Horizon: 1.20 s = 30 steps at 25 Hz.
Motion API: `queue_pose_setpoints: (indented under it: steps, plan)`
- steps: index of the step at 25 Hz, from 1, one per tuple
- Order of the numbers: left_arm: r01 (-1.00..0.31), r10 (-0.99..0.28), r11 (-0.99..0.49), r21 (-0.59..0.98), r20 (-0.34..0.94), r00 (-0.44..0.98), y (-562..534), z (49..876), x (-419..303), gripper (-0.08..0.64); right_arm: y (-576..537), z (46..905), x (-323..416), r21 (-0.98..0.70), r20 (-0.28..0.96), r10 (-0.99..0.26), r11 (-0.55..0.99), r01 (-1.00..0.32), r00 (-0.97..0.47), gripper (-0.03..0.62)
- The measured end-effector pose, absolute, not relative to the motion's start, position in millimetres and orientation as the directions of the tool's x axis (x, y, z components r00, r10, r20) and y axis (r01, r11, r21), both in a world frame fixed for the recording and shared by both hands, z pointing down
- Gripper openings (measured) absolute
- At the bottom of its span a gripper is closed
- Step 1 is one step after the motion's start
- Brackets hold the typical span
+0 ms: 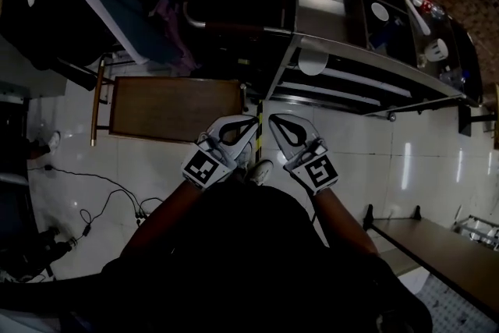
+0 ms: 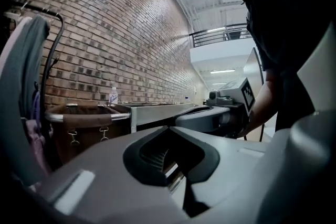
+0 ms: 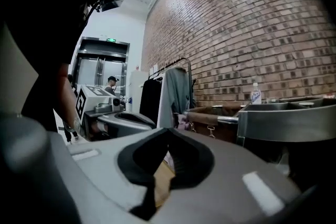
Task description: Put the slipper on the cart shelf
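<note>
Both forearms stretch forward, side by side. The left gripper [image 1: 238, 129] and right gripper [image 1: 287, 130] sit nearly level, tips angled together, each with jaws closed.

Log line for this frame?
left tool: shut, empty | right tool: shut, empty | both side by side, pointing toward cart

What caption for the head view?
Left gripper and right gripper, shut and empty, side by side before the metal cart.

red-brown brick wall [image 2: 121, 34], grey cart [image 1: 323, 19], brown table [image 1: 175, 107]
</note>
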<state>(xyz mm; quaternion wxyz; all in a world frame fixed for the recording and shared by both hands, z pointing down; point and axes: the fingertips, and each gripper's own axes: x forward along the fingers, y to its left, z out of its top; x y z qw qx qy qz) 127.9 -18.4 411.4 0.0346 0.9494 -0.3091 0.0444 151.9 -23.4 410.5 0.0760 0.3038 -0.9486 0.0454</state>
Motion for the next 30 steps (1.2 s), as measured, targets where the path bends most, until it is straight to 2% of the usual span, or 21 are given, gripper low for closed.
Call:
queue_pose_setpoints:
  steps: [9,19,30]
  plan:
    - [-0.692,-0.682,-0.721,0.036,0.141,0.718,13,410,86,0.002,9,414,107,-0.082,0.164,-0.449,0.881,-0.466,-0.878,0.003]
    - [-0.711,-0.705,-0.703,0.038,0.100,0.702,28,407,20,0.002,32,402,33,-0.077,0.142,-0.408,0.904,-0.421,-0.902,0.006]
    - [-0.637,-0.632,-0.771,0.025,0.104,0.768,44,419,-110,0.002,43,410,-94,-0.106,0.180,-0.502,0.845,-0.524,-0.846,0.006]
